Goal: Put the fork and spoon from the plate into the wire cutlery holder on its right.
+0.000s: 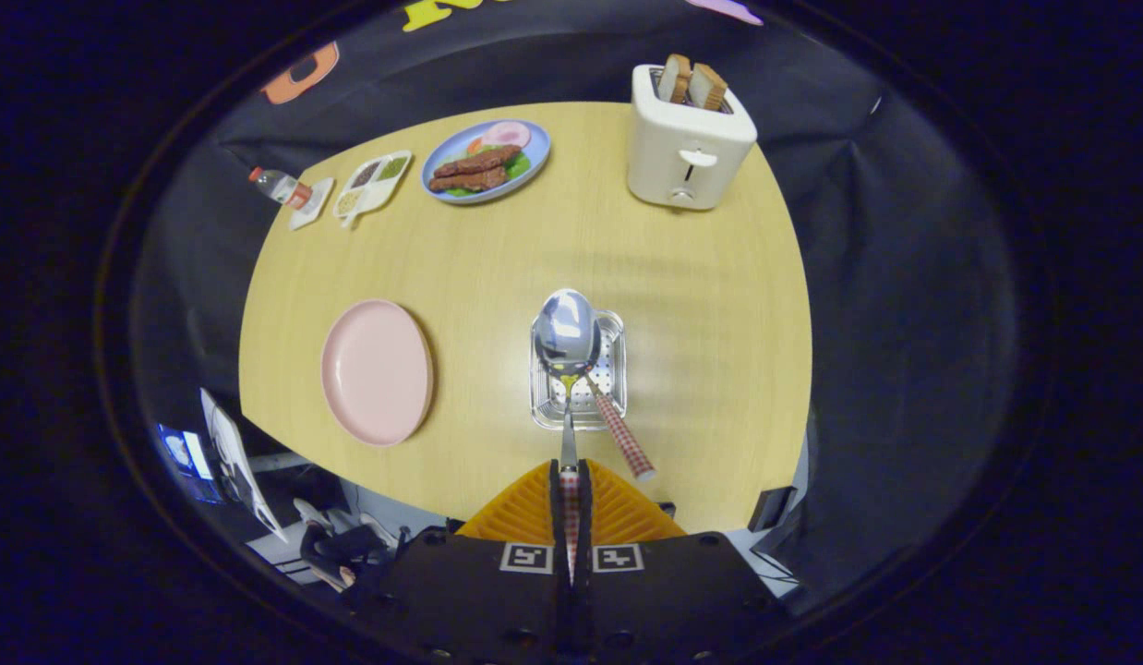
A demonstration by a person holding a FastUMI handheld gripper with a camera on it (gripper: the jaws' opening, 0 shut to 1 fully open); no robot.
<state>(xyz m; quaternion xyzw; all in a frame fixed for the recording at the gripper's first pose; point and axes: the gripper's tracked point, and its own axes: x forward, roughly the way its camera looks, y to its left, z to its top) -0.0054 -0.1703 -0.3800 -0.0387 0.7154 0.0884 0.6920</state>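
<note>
Fork (618,429) head hidden inside wire cutlery holder (612,325), lower centre of frame. Hand-held gripper (570,480) pinches the spoon (566,334) handle, bowl over holder.

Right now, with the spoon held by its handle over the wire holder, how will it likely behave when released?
The tool is shut on the thin handle of the spoon, so it may pivot. Its polished metal bowl looks slippery and stiff. Dropped into the wire holder, it would probably lean like the fork already there.

One spoon (567,334); one fork (619,436); two plates (376,371); one toaster (687,139).
</note>
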